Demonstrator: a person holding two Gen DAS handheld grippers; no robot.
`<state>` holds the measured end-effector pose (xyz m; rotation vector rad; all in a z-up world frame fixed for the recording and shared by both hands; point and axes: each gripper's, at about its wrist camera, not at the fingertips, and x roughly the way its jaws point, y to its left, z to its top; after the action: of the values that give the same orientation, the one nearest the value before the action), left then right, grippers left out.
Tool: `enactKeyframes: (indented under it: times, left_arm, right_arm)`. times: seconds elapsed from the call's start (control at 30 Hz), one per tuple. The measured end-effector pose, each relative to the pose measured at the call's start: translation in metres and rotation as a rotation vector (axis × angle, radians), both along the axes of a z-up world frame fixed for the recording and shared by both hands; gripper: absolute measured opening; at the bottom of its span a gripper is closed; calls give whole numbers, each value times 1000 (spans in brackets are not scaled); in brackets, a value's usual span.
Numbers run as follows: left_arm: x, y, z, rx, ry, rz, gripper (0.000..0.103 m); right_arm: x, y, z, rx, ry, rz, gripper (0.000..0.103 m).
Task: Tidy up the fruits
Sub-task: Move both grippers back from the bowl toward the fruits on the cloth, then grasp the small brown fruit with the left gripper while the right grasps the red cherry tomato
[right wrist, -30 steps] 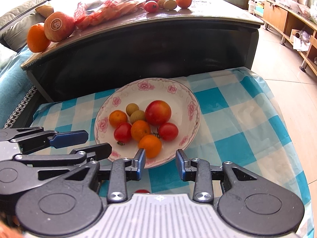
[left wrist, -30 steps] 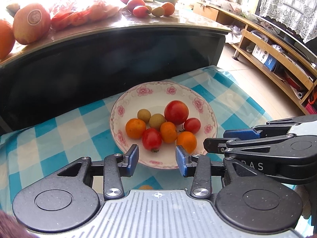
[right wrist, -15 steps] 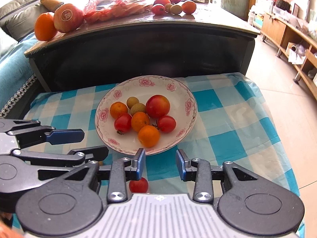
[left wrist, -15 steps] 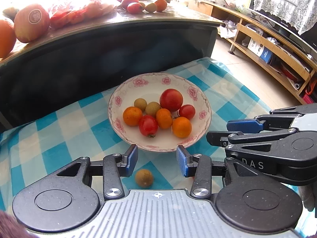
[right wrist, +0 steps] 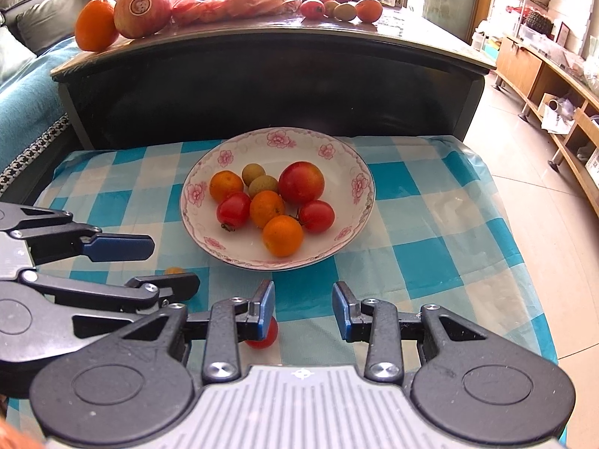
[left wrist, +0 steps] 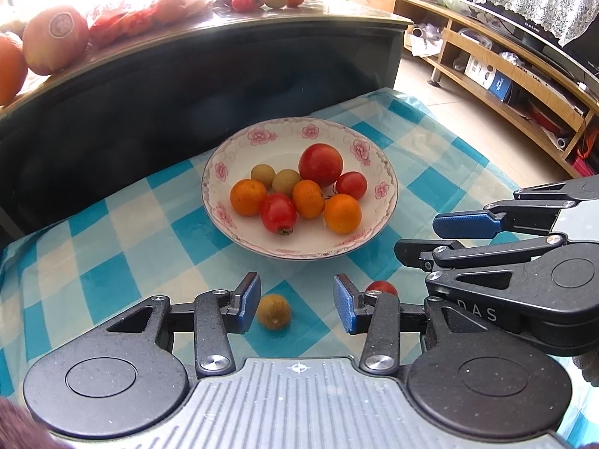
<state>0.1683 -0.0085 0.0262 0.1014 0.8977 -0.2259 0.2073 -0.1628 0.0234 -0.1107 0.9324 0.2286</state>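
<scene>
Here, both tools are being held low over a checked blue-and-white cloth [right wrist: 423, 202], side by side, each with its jaws spread and nothing gripped. The left gripper [left wrist: 297, 305] is being kept just short of a flowered plate [left wrist: 258, 138], and a small brownish longan [left wrist: 273, 311] is being framed between its blue pads, lying on the cloth and touching neither. The right gripper [right wrist: 303, 308] is being held just beside it; a small red tomato [right wrist: 264, 335] is being half hidden under its left pad, so contact cannot be told. In the left view that tomato [left wrist: 382, 287] is being cut off behind the finger linkage.

The plate is glossy white china with pink blossoms round its rim, and rounded fruit is being held in it: a large red one [right wrist: 301, 182], smaller red tomatoes, small oranges and two dull longans. A dark, curved table [right wrist: 269, 86] is being shown behind the cloth, closing off the far side, with big oranges [right wrist: 95, 24], a stickered fruit [right wrist: 142, 9] and a crinkled red bag [right wrist: 232, 3] along its shiny top.

A scrap of orange [right wrist: 174, 271] is being glimpsed above the left tool's lower finger; what it is cannot be made out. Wooden shelving [left wrist: 505, 75] is being bent by the lens at the right.
</scene>
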Motion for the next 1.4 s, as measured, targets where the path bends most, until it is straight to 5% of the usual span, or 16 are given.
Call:
enactKeyframes:
  times: [0.63, 1.07, 1.4]
  left_arm:
    - [-6, 2, -15, 49, 28, -30, 55]
    - [4, 21, -17, -15, 56, 28, 57]
    - [22, 23, -31, -84, 116, 77, 56]
  right_arm:
    - [-10, 14, -9, -80, -26, 56, 38]
    - [0, -4, -14, 86, 86, 4, 39]
    - [5, -8, -20, 105, 122, -27, 39]
